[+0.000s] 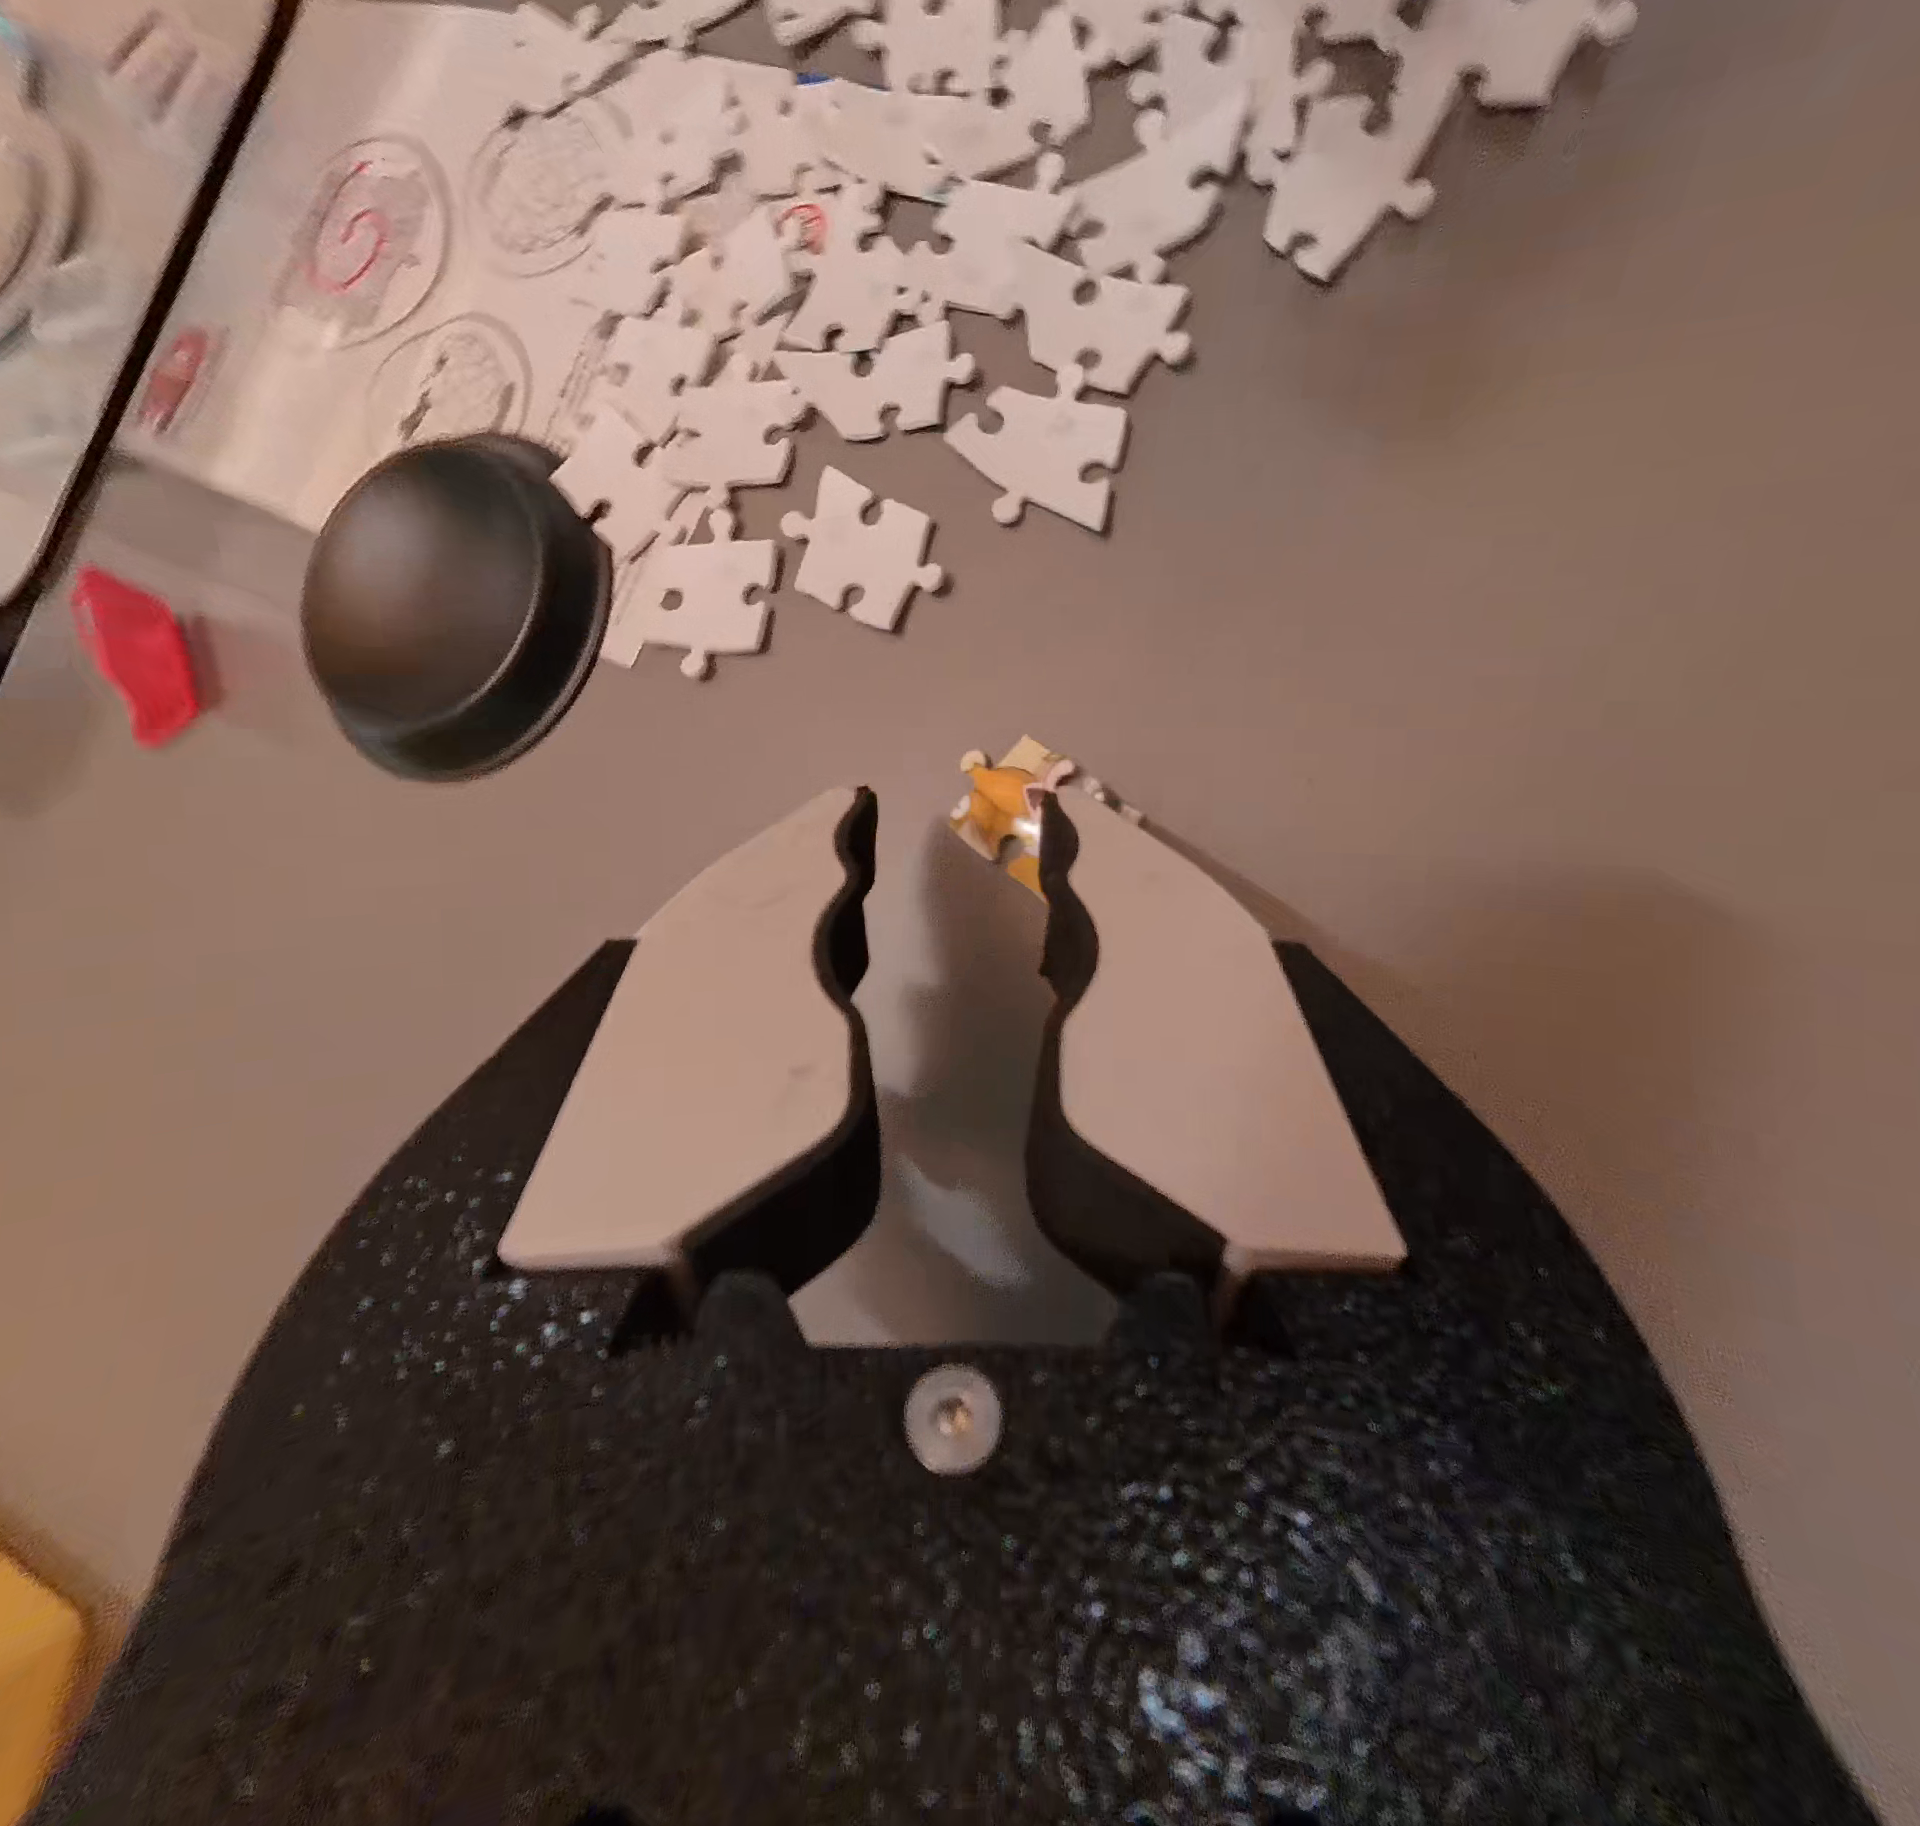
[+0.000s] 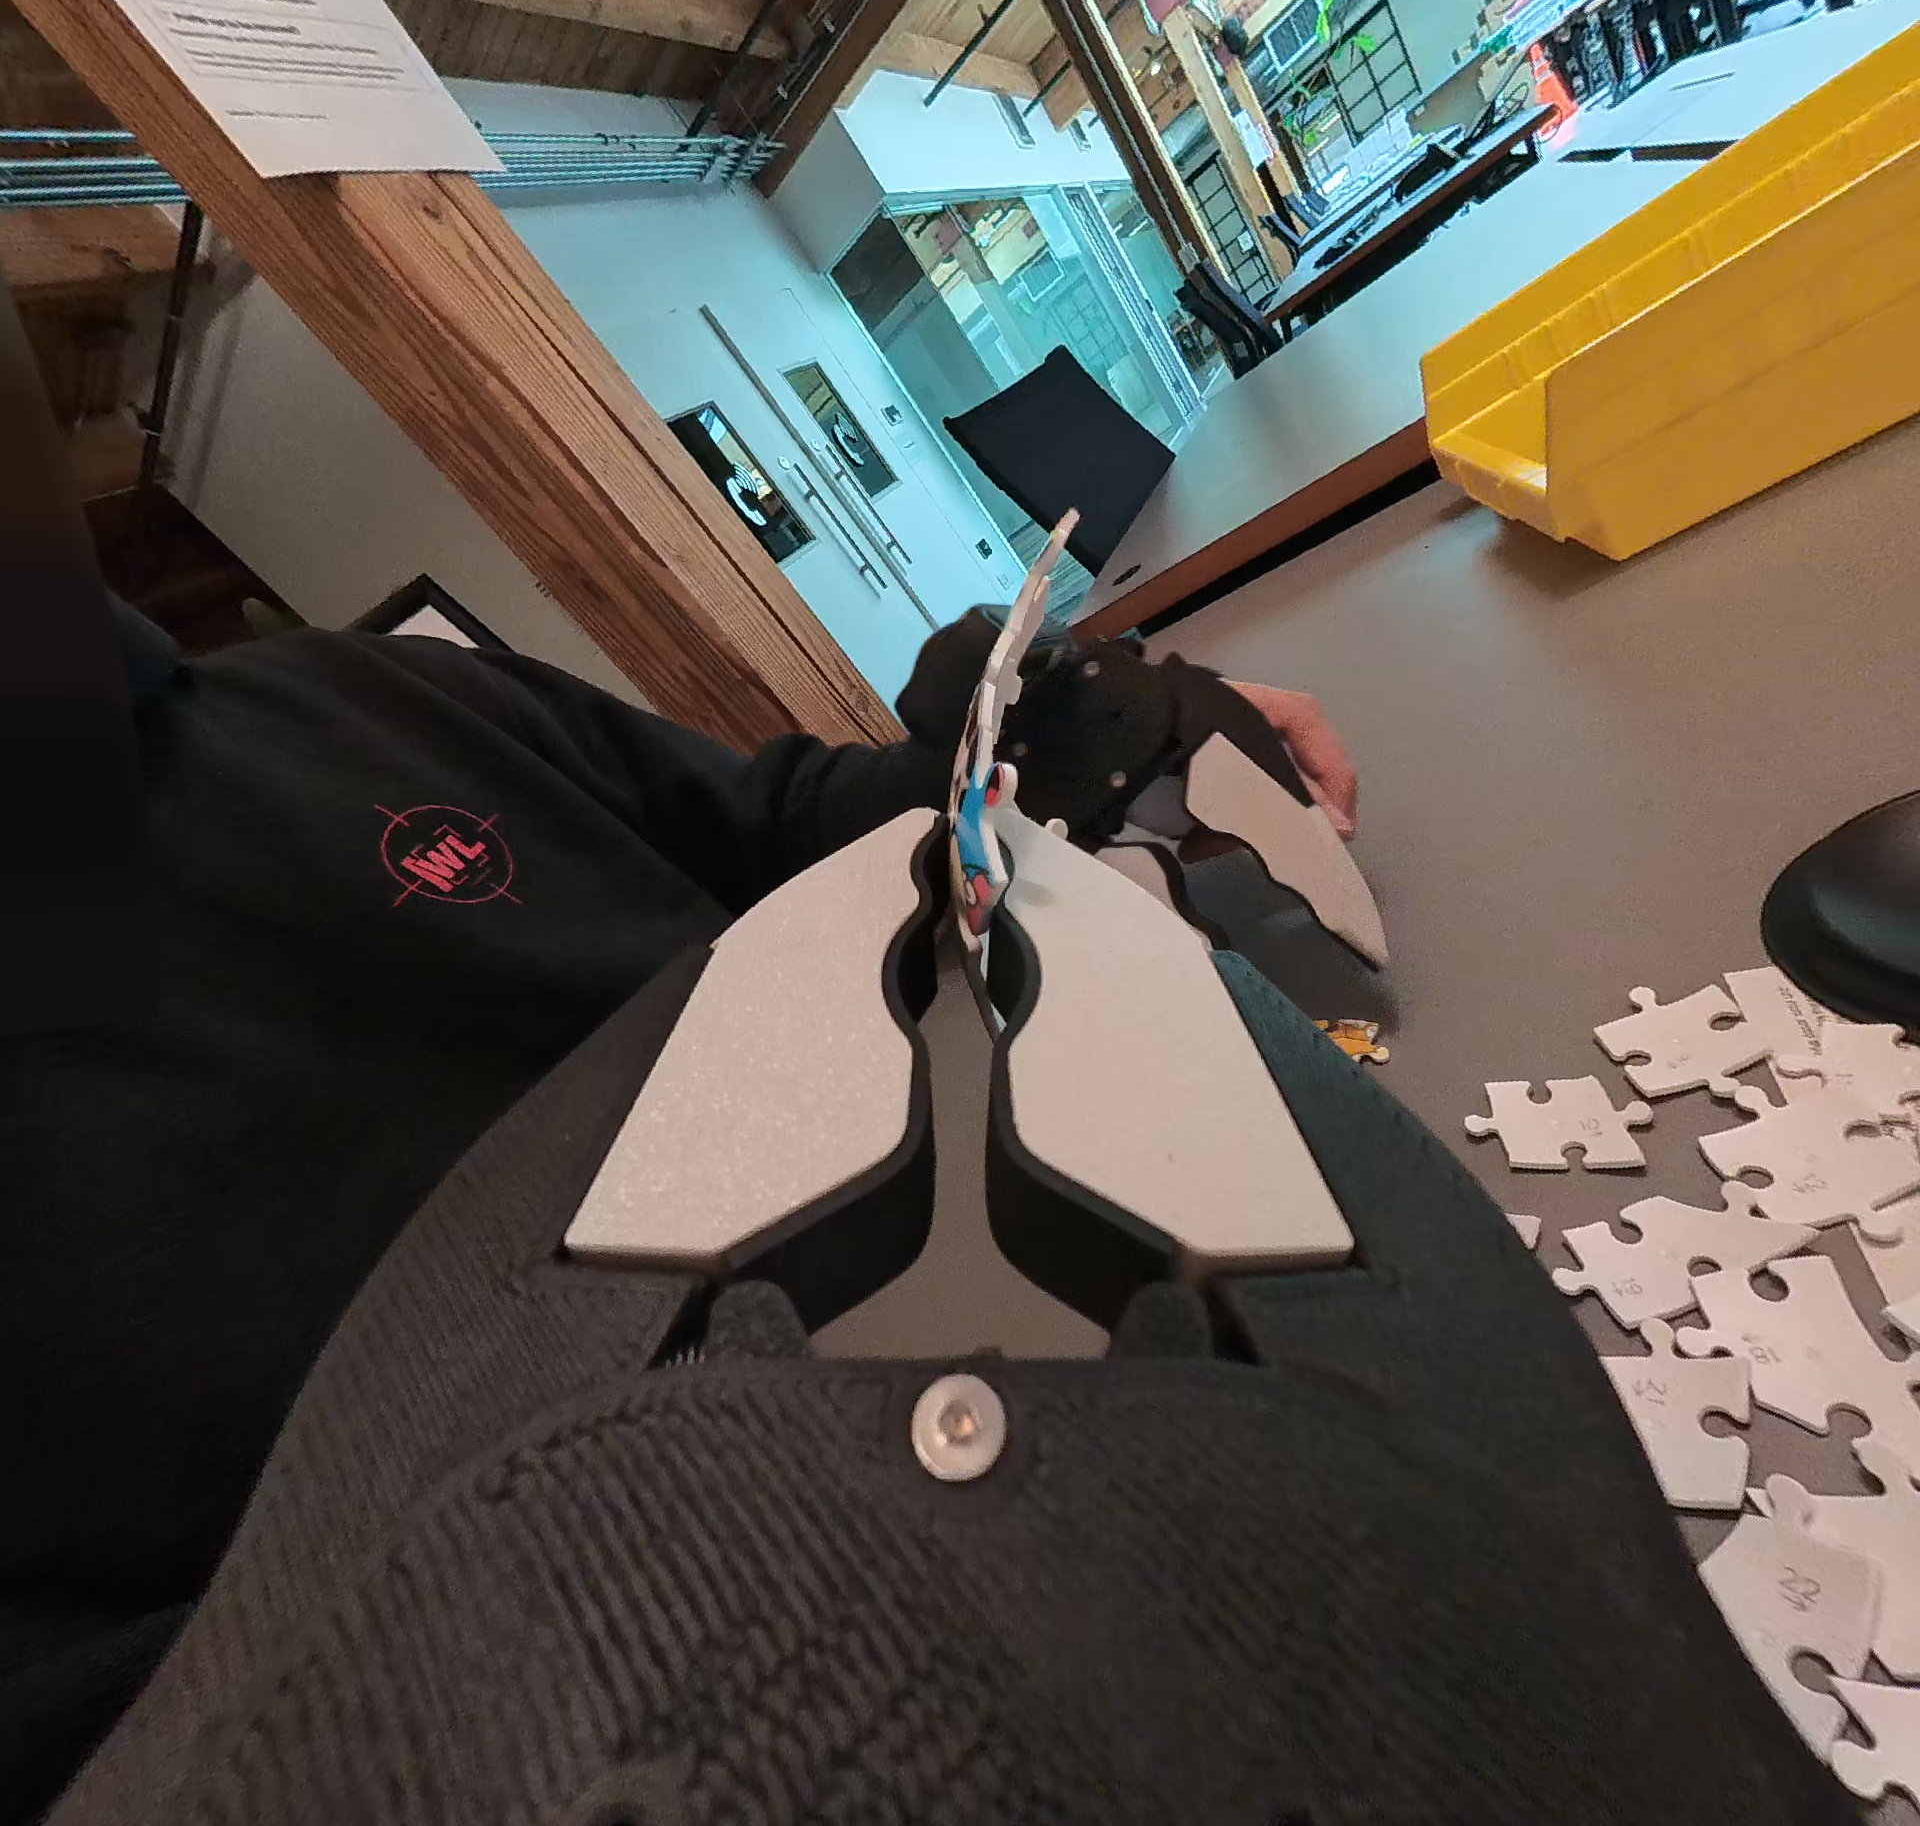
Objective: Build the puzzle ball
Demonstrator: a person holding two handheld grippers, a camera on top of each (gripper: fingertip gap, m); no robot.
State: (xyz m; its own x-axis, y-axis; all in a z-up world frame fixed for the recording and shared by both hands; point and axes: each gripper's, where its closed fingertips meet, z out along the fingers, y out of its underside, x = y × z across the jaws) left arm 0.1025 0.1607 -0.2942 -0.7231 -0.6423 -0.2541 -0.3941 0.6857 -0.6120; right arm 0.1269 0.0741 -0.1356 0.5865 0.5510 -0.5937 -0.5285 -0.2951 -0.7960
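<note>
1. The left gripper is being held released, low over the grey table, just beside an orange puzzle piece.
2. A curved strip of joined pieces is being grasped upright by the right gripper.
3. Loose white pieces are lying near a black stand.

Each gripper has a black, grainy printed body with a silver screw and washer at lower centre, and two pale grey fingers edged by wavy black pads: left gripper, right gripper. At the left of the right wrist view, the person's black sleeve carries a red circular emblem.
</note>
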